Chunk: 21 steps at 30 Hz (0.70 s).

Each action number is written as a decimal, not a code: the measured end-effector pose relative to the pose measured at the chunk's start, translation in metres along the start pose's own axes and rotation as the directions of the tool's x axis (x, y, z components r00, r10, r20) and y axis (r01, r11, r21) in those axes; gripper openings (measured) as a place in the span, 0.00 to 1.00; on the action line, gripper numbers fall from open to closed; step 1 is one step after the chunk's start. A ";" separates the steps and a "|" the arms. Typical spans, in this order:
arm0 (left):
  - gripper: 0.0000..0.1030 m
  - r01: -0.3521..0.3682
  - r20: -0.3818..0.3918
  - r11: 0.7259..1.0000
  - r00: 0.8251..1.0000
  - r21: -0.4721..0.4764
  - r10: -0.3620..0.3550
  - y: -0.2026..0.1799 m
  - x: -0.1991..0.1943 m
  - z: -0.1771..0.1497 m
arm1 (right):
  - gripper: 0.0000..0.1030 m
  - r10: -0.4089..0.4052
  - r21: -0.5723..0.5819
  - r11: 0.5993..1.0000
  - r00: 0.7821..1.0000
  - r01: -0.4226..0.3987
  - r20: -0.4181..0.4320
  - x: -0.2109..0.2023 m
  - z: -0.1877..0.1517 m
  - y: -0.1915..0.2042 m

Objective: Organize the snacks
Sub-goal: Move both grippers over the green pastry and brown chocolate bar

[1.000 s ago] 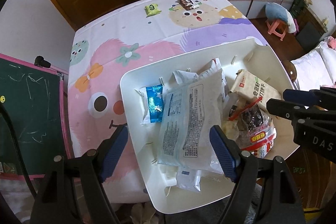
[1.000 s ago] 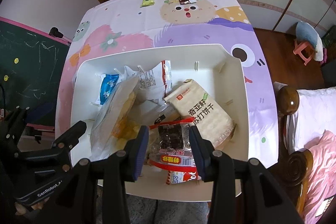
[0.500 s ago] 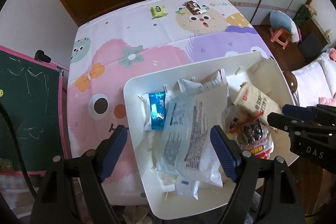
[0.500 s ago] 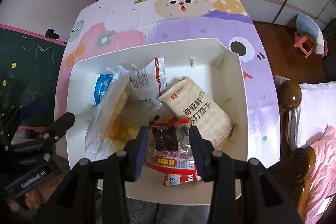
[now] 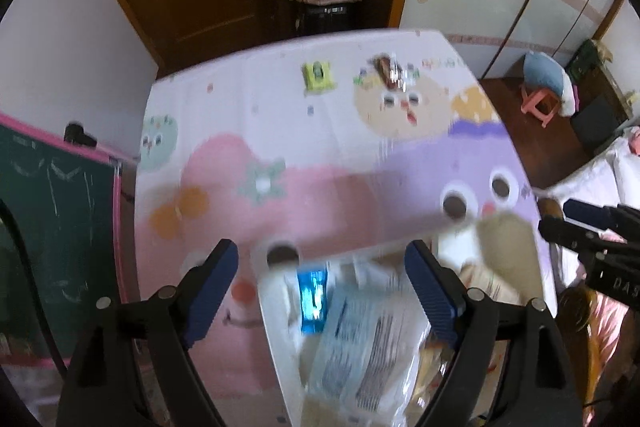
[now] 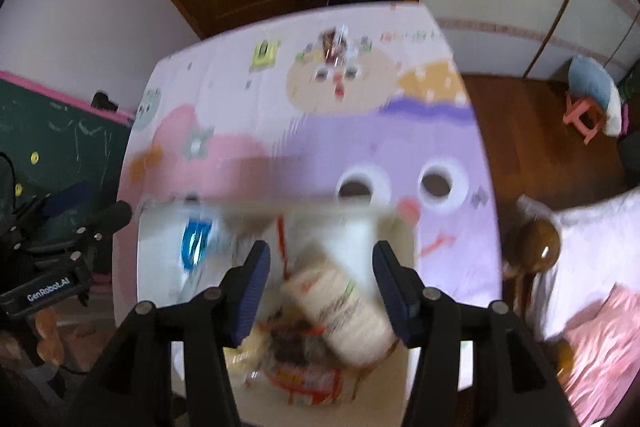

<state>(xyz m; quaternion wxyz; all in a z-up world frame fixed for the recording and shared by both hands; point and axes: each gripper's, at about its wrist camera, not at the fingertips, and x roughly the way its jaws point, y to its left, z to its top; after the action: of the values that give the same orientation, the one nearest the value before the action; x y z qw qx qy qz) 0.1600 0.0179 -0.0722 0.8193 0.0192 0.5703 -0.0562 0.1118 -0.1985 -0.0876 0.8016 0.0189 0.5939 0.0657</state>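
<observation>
worktop: cartoon cloth, your white snack tray at its near edge
left claw: apart, opening, empty
right claw: apart, opening, empty

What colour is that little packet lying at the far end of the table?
Bright yellow-green, beside a dark brown wrapper; sharpest in the left wrist view.

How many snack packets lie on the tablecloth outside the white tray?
2: a green packet and a brown packet beside it, both at the table's far end. Blur may hide others.

White tray on pink-and-purple cartoon tablecloth; green packet.
</observation>
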 end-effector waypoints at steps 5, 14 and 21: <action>0.83 -0.014 0.049 1.000 0.999 0.000 0.014 0.008 -0.013 0.066 | 0.52 -0.022 -0.031 0.999 0.996 0.025 0.085 -0.023 0.071 -0.008; 0.88 -0.037 0.118 0.999 0.992 -0.012 0.038 0.013 0.020 0.182 | 0.52 -0.079 -0.078 0.992 0.972 0.098 0.221 -0.016 0.191 -0.009; 0.88 -0.050 0.033 0.999 0.998 -0.022 0.051 0.015 0.143 0.227 | 0.52 -0.044 -0.064 0.996 0.987 0.055 0.153 0.081 0.251 -0.017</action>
<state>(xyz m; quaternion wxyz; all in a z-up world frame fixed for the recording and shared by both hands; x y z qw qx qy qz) 0.4228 0.0009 -0.1277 0.8299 0.0241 0.5566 -0.0299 0.3757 -0.1930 -0.0926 0.8460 -0.0184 0.5289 0.0644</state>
